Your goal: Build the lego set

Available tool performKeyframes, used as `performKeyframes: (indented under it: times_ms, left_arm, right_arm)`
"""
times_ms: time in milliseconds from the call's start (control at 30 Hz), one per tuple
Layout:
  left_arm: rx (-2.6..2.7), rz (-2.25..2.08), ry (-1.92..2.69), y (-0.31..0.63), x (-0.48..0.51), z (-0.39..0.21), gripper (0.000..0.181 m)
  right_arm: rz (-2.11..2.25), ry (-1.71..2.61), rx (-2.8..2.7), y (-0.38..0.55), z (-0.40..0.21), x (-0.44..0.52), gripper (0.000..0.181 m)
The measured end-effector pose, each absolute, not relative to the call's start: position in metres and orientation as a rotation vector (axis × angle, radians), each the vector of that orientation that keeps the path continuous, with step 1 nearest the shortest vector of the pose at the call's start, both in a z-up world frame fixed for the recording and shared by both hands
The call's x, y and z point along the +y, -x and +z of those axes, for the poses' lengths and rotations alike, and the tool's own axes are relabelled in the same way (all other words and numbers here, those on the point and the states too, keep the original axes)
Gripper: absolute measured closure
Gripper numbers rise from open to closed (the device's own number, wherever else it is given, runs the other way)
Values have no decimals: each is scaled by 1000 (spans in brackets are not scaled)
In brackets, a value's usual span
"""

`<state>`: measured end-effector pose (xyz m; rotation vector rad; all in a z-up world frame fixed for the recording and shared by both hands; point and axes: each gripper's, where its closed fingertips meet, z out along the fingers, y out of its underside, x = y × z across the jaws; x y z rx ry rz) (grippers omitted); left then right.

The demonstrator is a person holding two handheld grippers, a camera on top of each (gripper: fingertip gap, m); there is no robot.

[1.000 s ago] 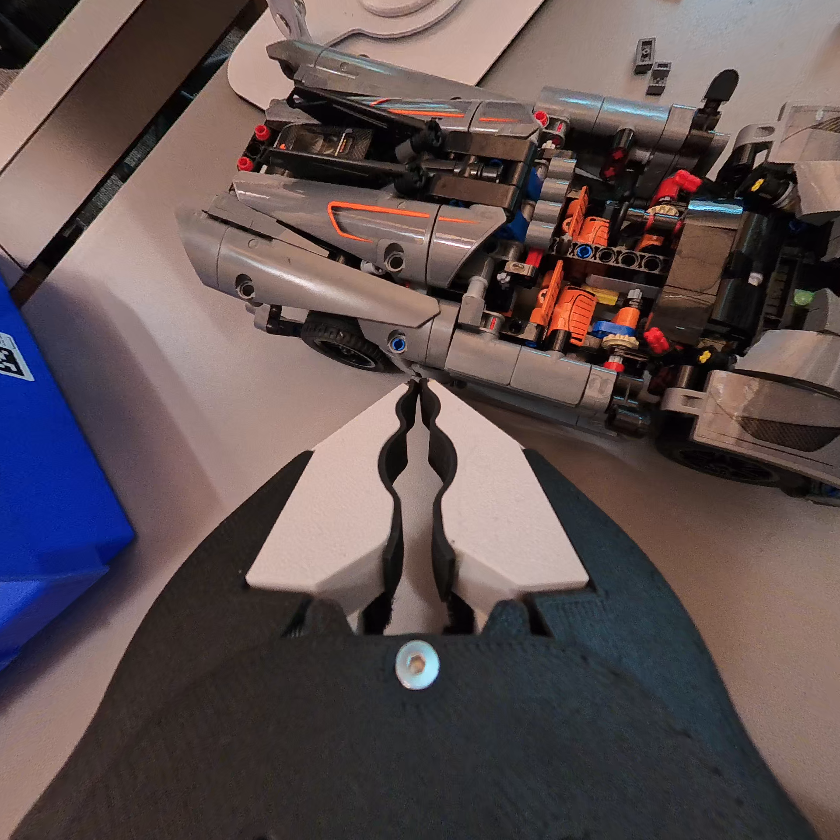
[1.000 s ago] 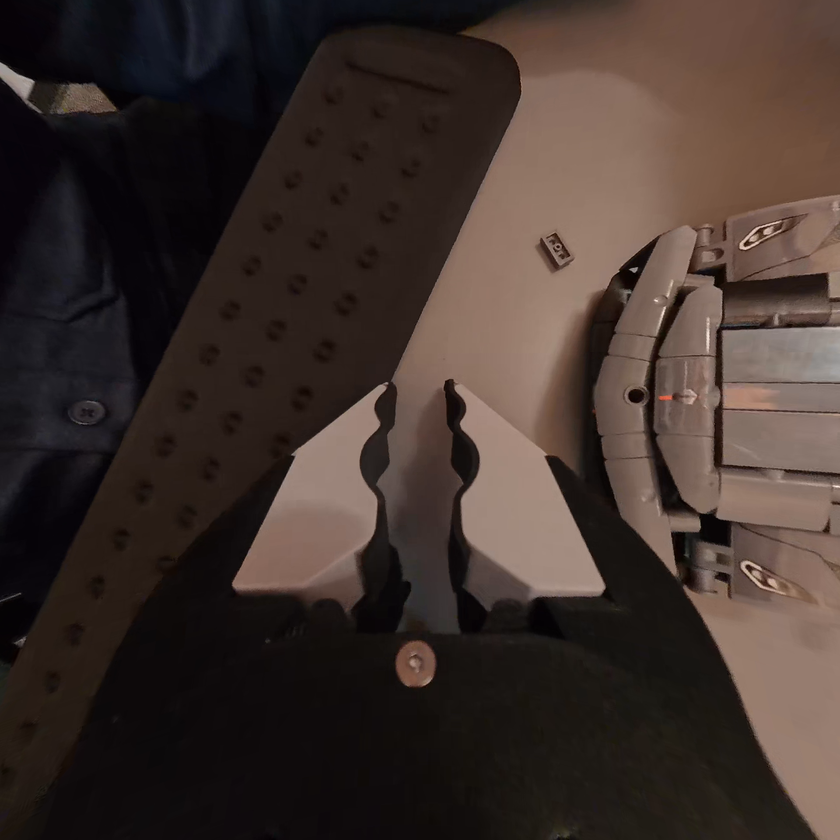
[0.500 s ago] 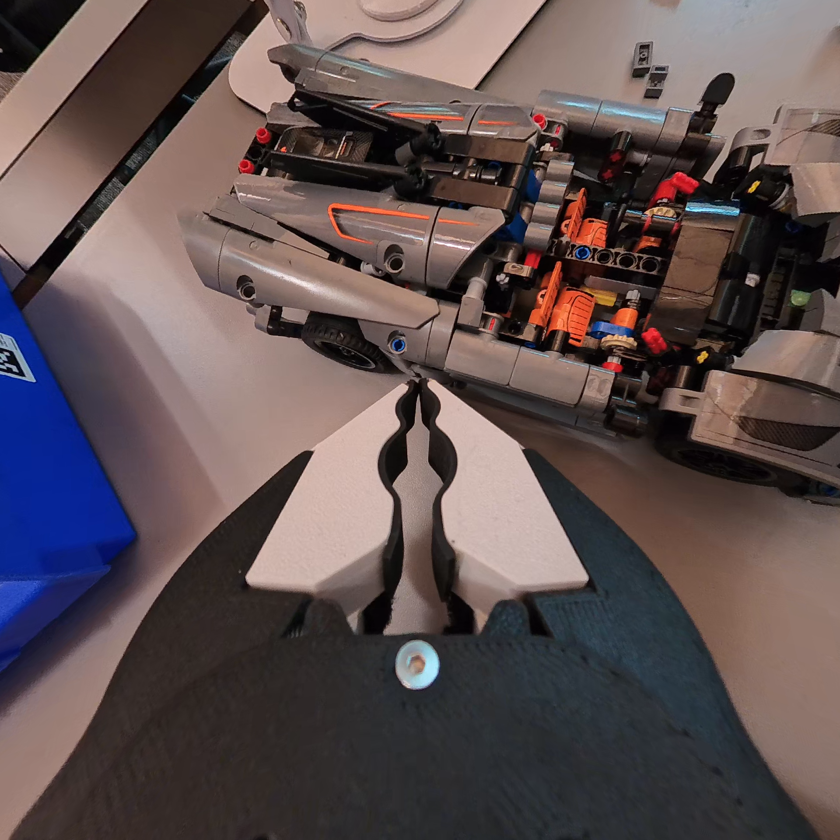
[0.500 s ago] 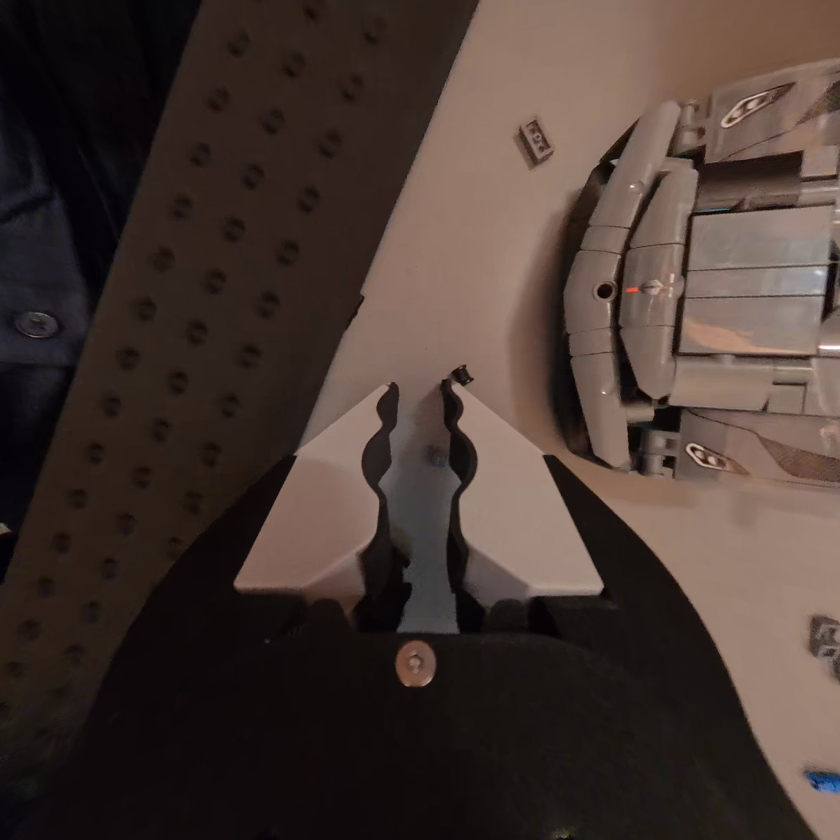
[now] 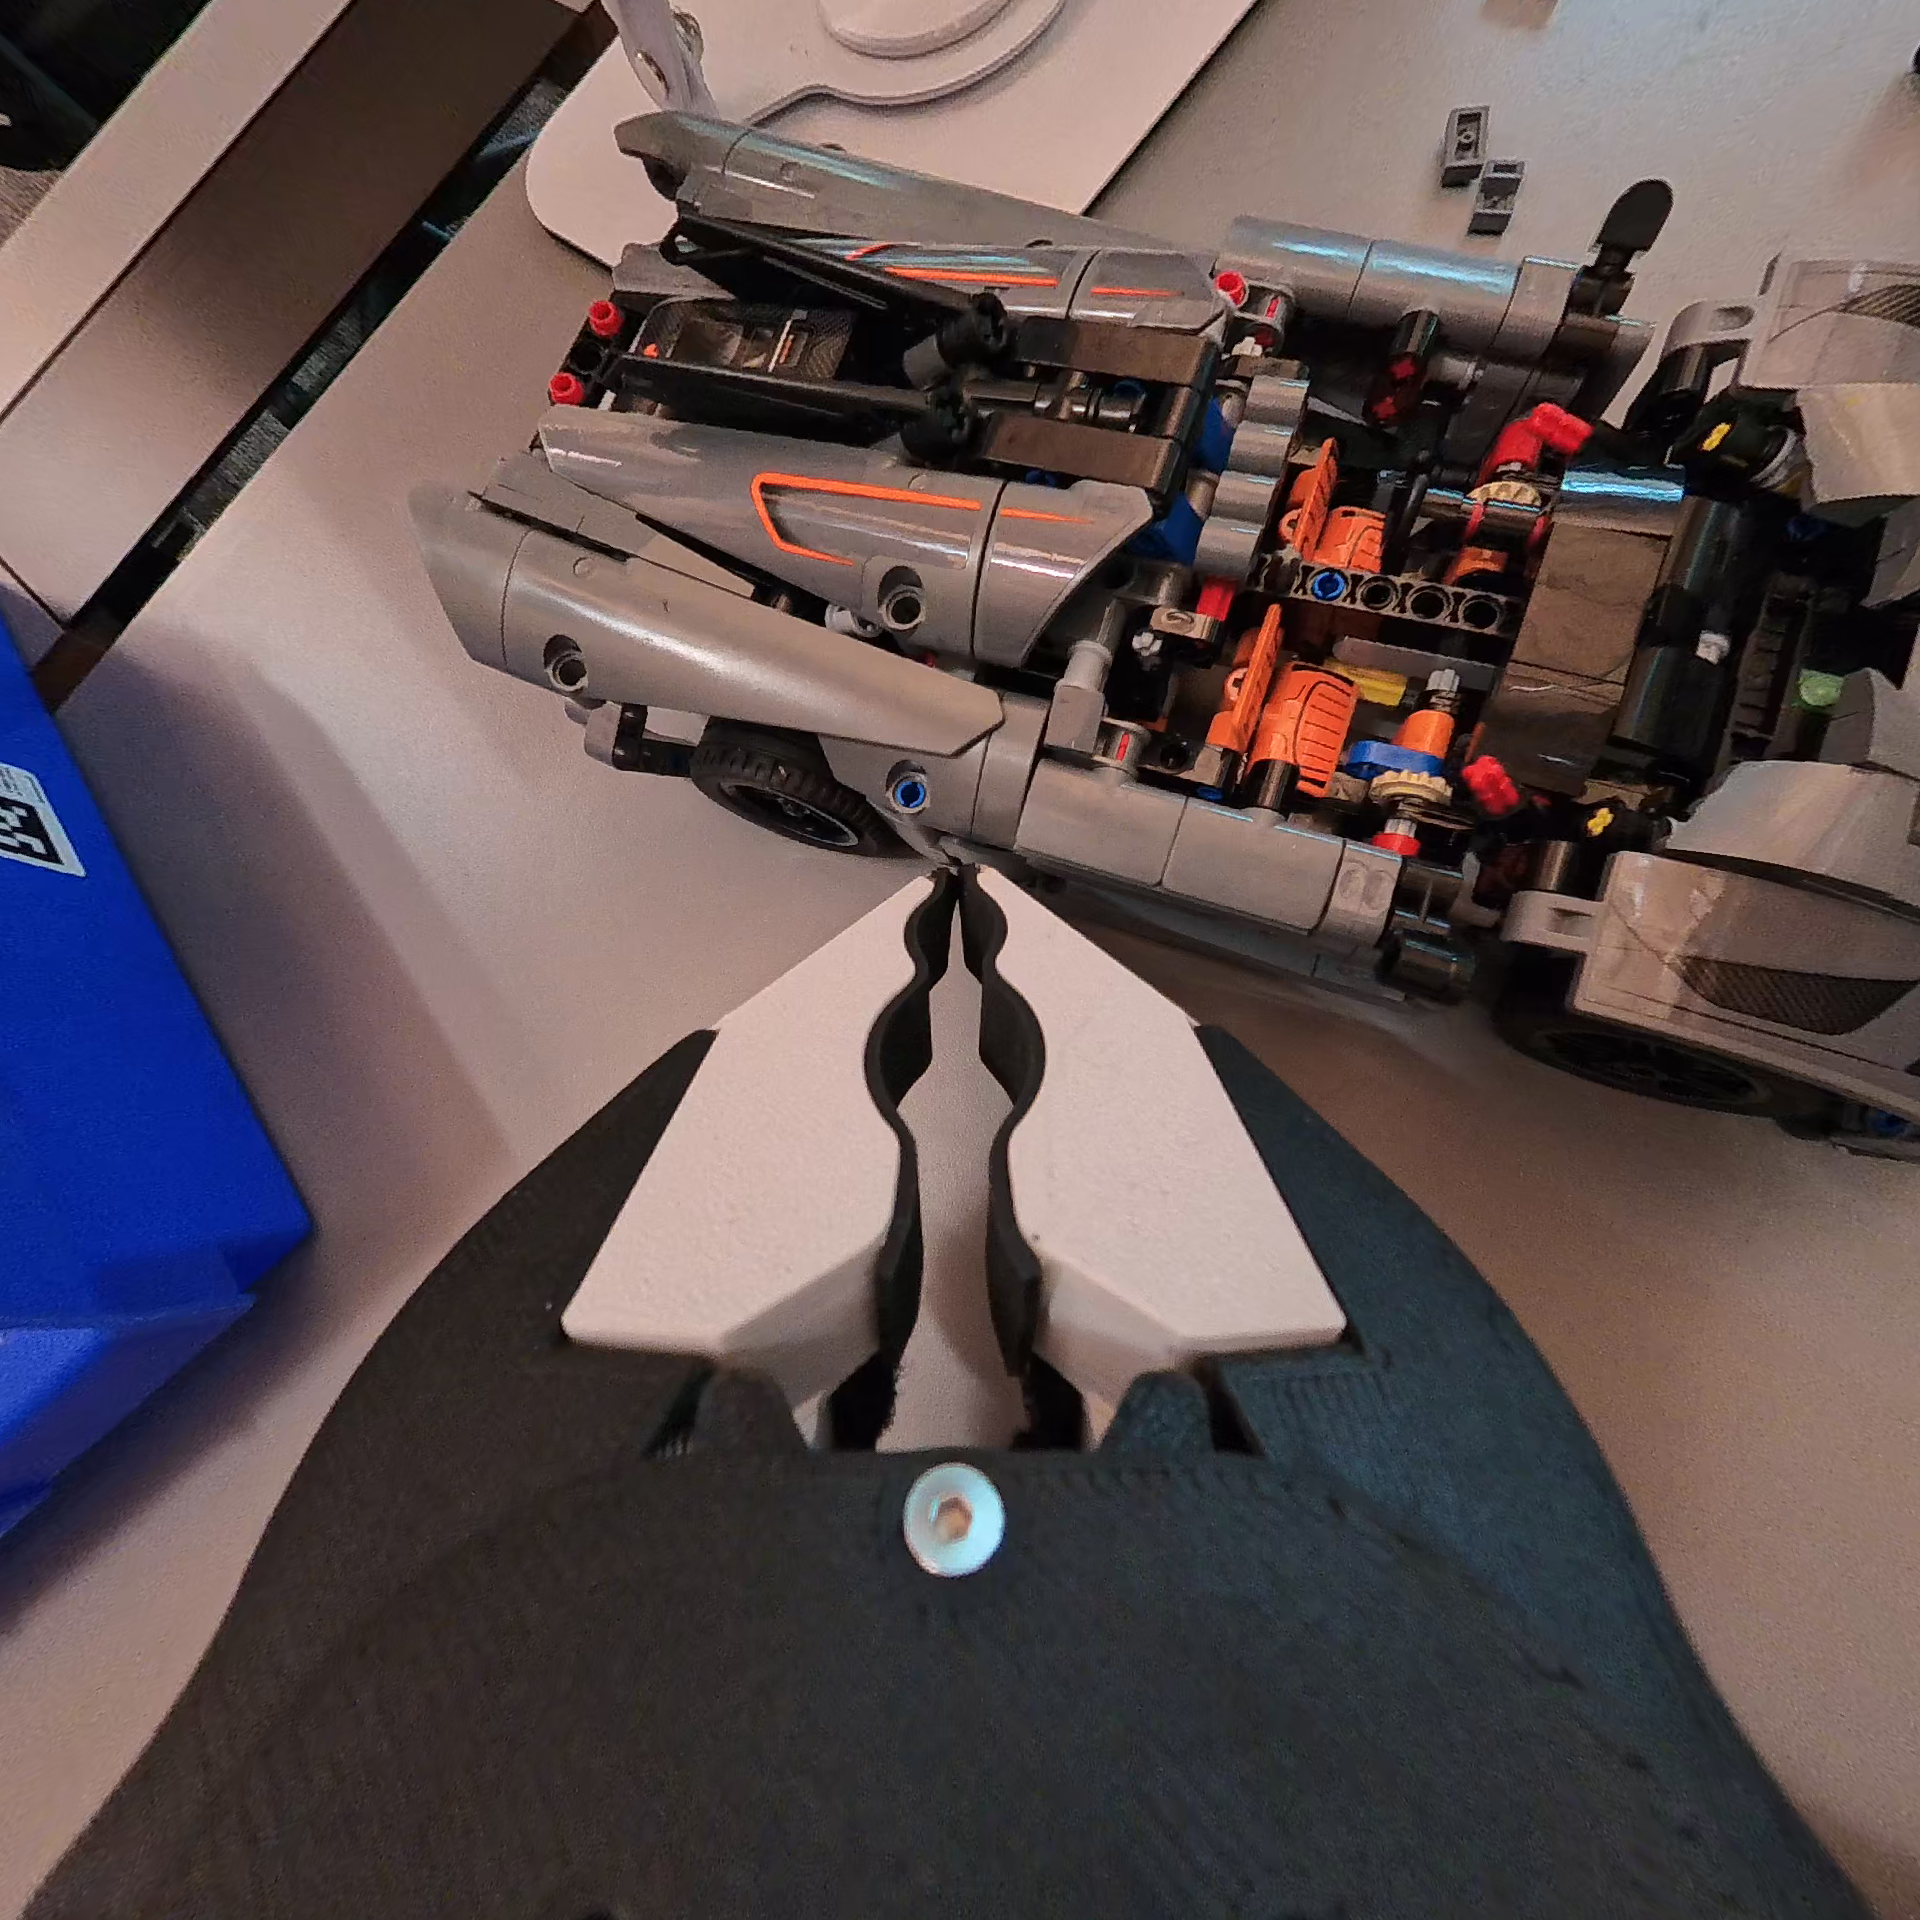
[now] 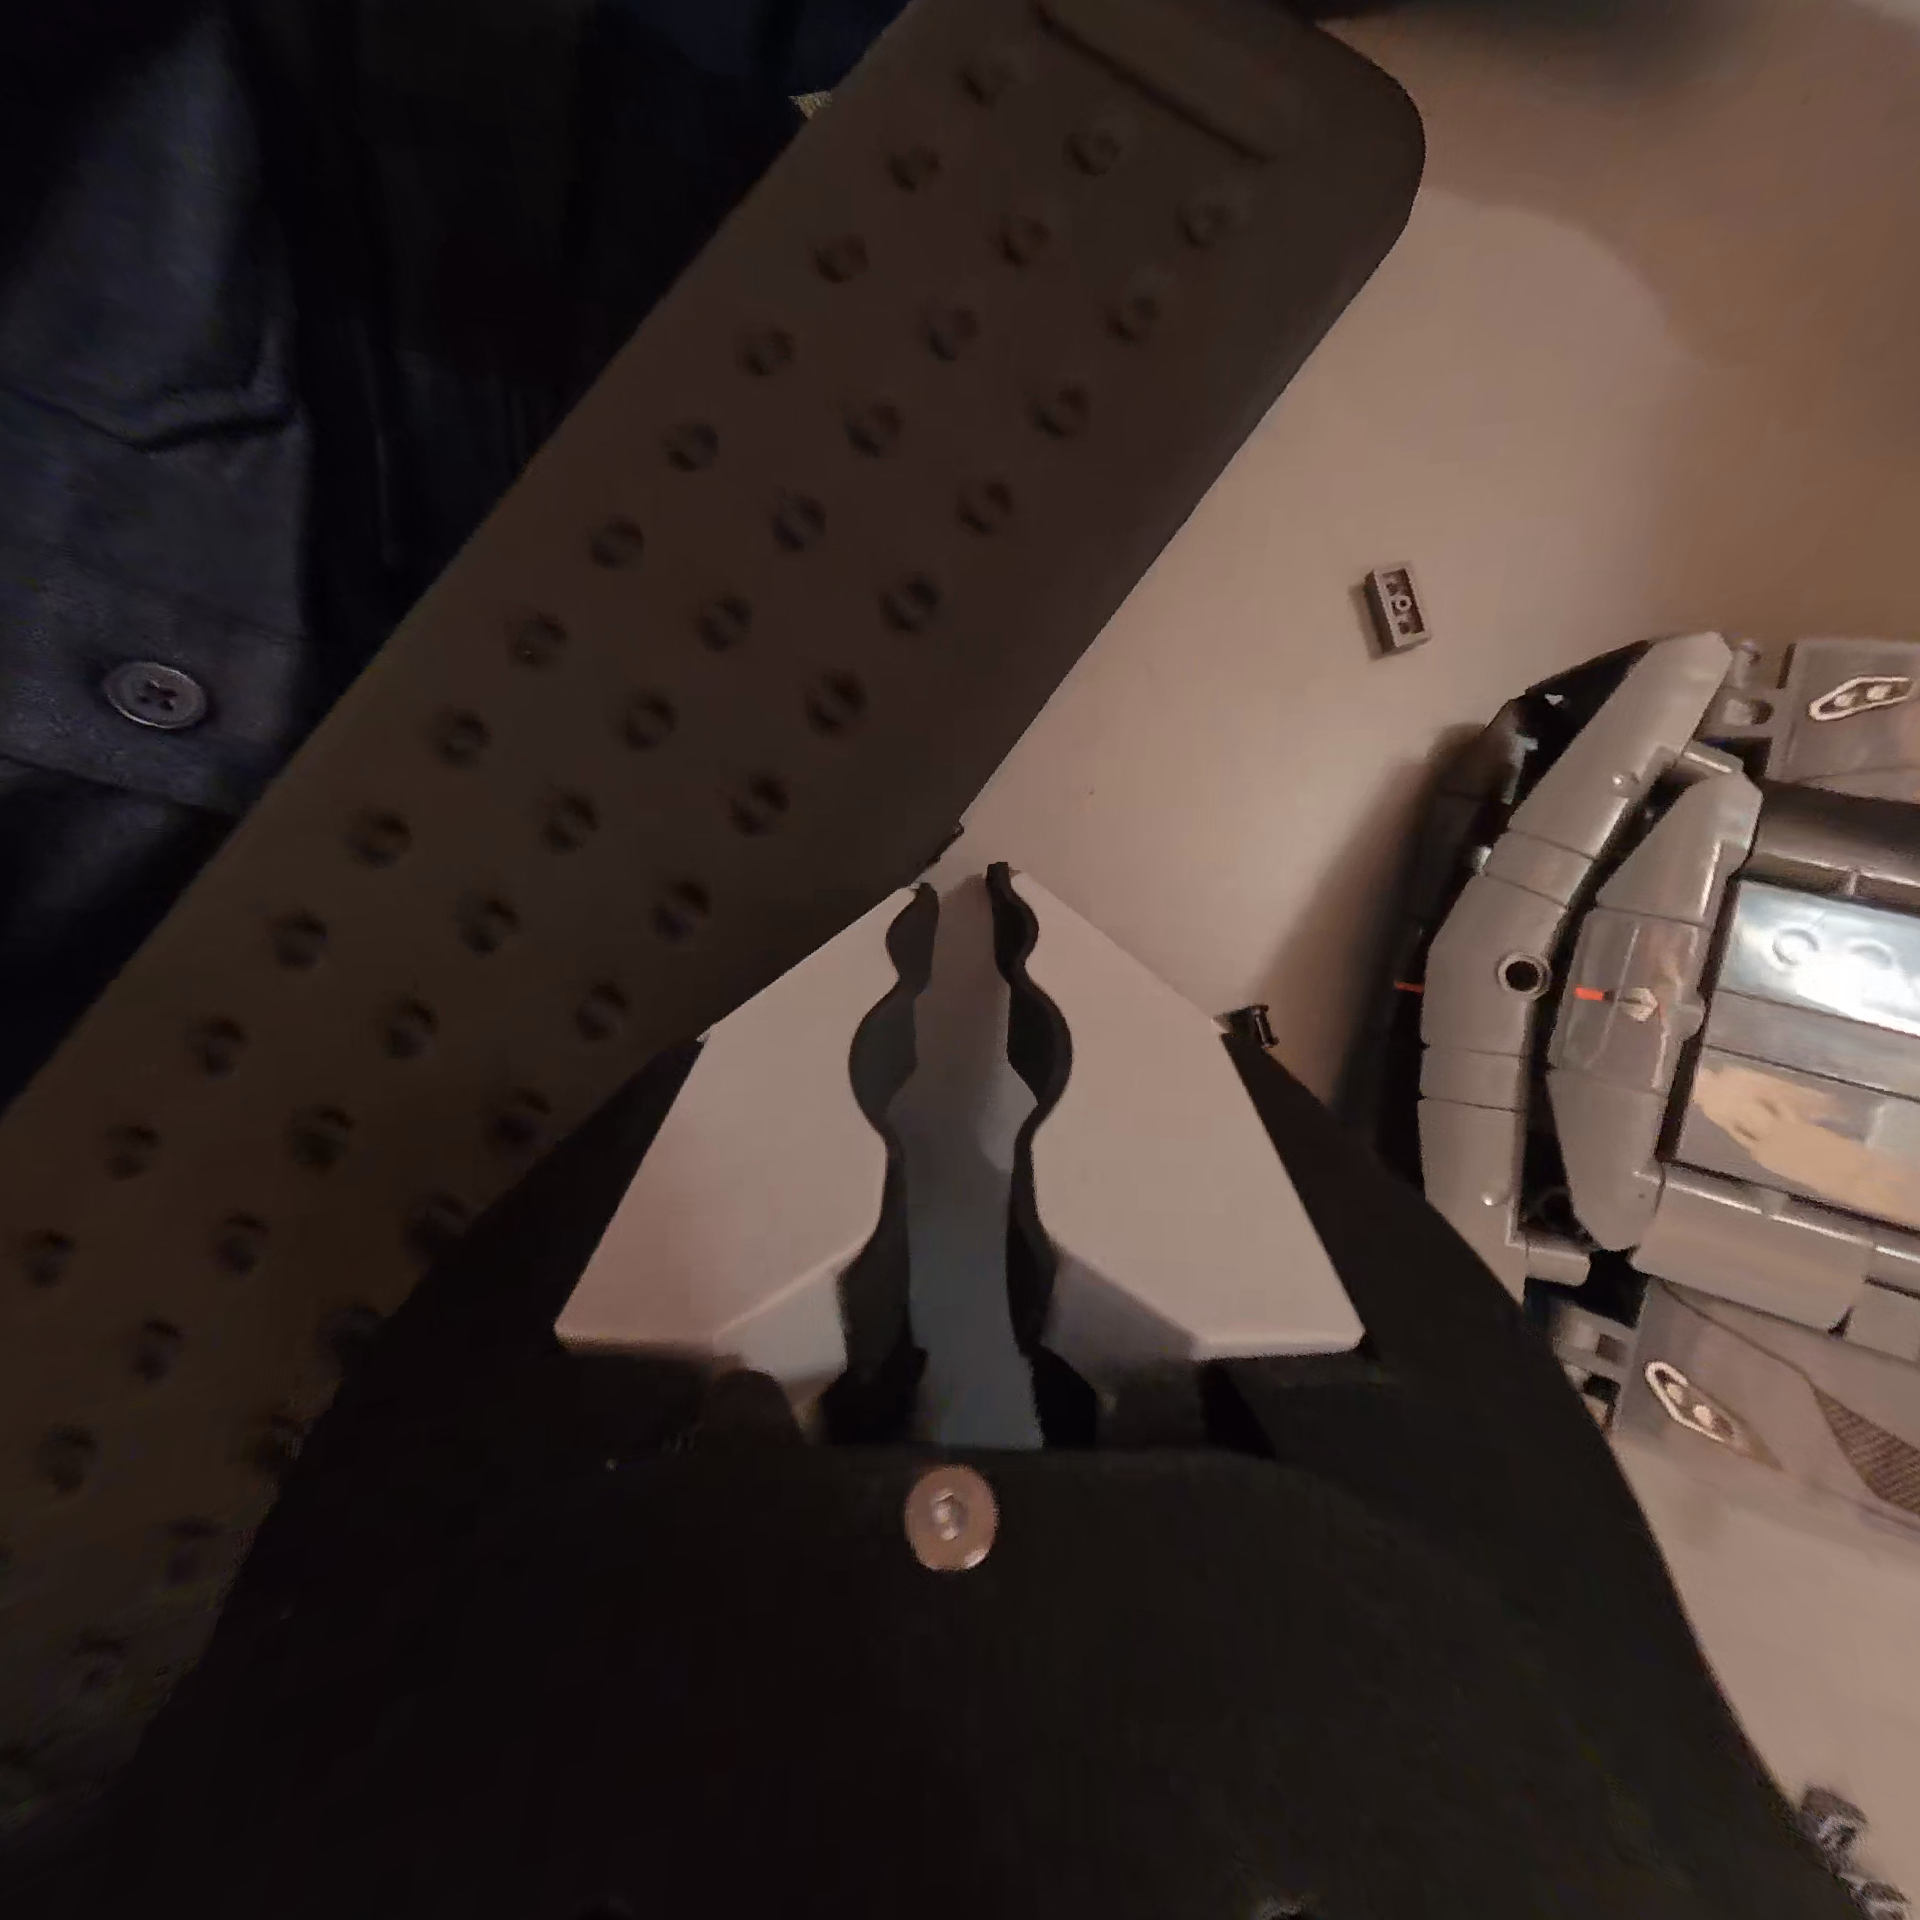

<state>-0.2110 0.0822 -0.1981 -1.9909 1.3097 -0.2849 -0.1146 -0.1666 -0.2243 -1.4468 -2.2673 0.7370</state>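
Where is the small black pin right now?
In the right wrist view, the small black pin lies on the table, between the right gripper and the car's nose.

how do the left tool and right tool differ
The left tool has its tips pinched together; the right tool shows a narrow gap, holding nothing. The left tool's tips meet the lego car at its side; the right tool hovers beside the studded strip. Both have white fingers, black mounts.
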Motion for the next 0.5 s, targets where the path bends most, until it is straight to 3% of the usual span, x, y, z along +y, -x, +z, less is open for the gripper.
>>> performKeyframes:
  times_ms: [500]
  left_arm:
    - [1305,-281,1986,212,82,-196,181]
  right_arm:
    - [842,1451,-2309,126,-212,-168,167]
